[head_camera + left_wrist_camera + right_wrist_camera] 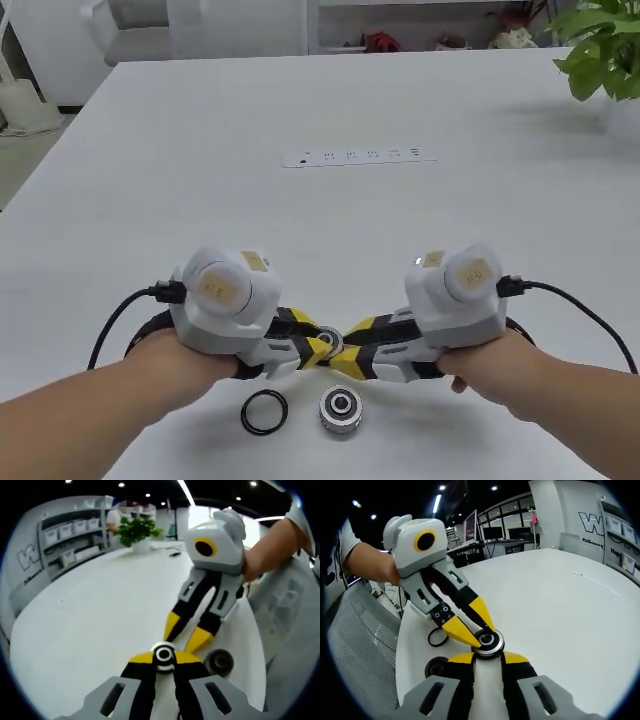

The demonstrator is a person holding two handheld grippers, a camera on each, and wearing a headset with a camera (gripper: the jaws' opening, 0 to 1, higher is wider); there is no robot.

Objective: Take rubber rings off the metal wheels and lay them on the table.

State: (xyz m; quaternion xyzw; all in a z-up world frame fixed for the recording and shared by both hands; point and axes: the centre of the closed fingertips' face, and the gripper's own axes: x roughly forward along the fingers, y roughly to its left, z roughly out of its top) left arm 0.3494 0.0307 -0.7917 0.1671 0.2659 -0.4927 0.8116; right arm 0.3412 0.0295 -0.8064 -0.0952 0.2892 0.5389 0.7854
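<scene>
Two metal wheels on view. The held wheel [328, 344] sits low-centre in head view, right where the yellow tips of both grippers meet. In right gripper view it's a silver disc w/ a black band round the rim and a dark hub ringed in white. Can't tell if it's lifted clear of the tabletop [300, 230] or resting on it.

Left gripper [312, 350]: jaws closed in on the held wheel, one yellow tip each side of it in left gripper view. Right gripper [350, 358]: jaws parted approx. the wheel's width, tips at its near edge. Can't tell whether they actually pinch it or the band.

The loose wheel [341, 410] lies flat on the tabletop at bottom-centre of head view, just below the grippers. It's silver w/ a ribbed rim, a dark bearing in the middle, and no black band that I can make out. A black rubber ring [264, 411] lies flat just left of it, a thin round loop, near but not touching.

Upper-centre of head view there's a white power strip [358, 156], well apart from the work. A green plant [600, 50] is in the upper right corner.
</scene>
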